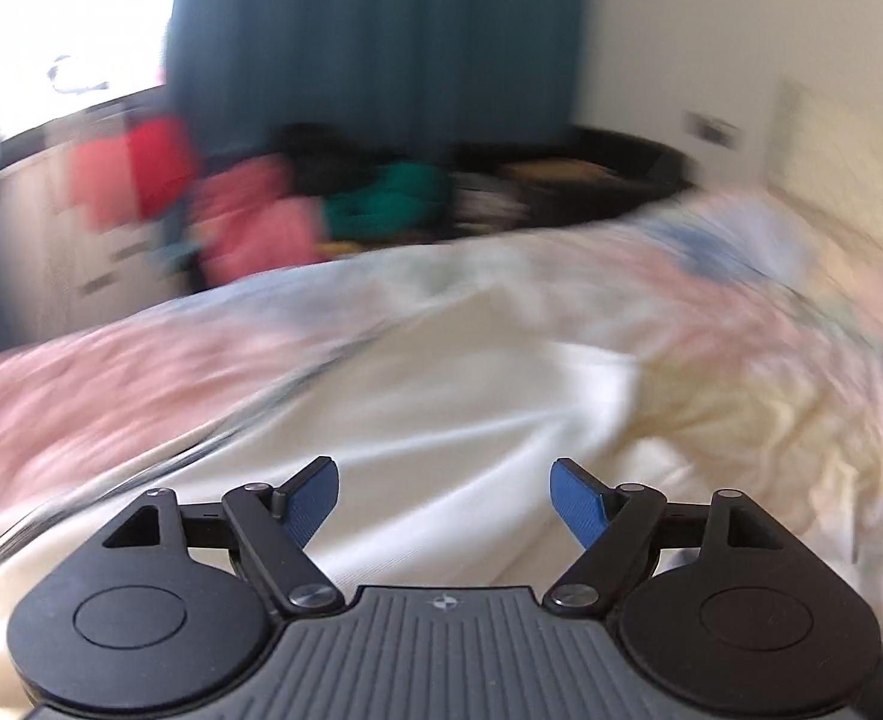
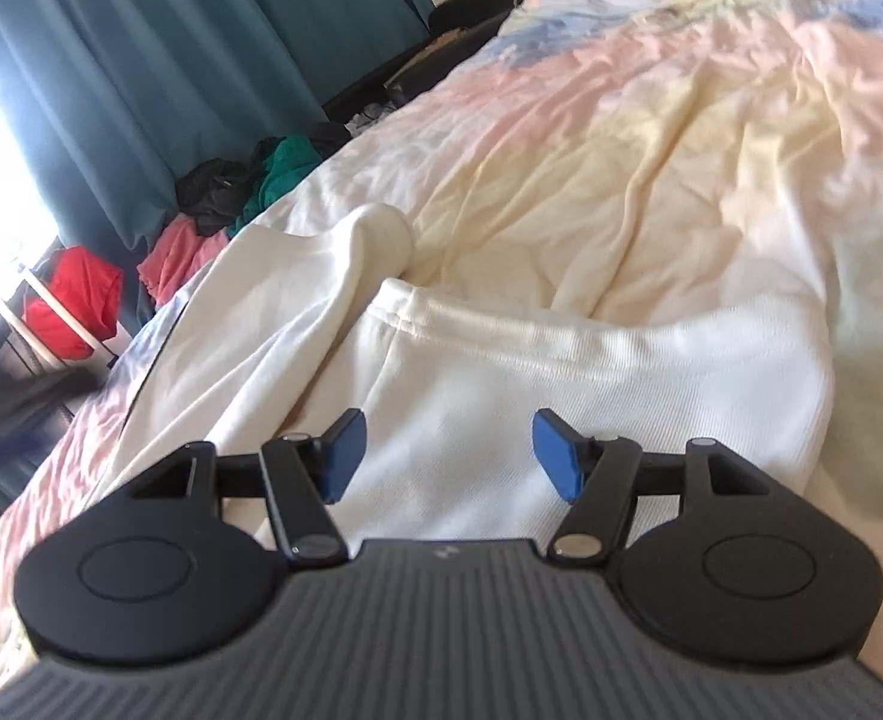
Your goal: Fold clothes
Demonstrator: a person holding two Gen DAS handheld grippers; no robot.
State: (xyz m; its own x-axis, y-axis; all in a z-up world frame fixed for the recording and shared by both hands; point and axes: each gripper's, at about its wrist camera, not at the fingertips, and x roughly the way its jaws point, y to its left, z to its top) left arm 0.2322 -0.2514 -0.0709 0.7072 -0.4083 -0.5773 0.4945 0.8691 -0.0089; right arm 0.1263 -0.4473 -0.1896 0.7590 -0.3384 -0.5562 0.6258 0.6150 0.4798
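This is a bedroom in a home: a bed (image 2: 711, 138) takes up most of the space, covered by a rumpled pastel duvet in pink, yellow and blue. Teal curtains (image 2: 141, 72) hang beside a bright window (image 1: 69, 30). Along the far side of the bed lies a heap of loose clothes (image 2: 249, 192) in red, pink, green and black.

Both wrist views low over bed (image 2: 651, 138), facing curtain (image 1: 375, 30), sharing white garment (image 2: 501, 372)

Bright window glare, left view motion-blurred
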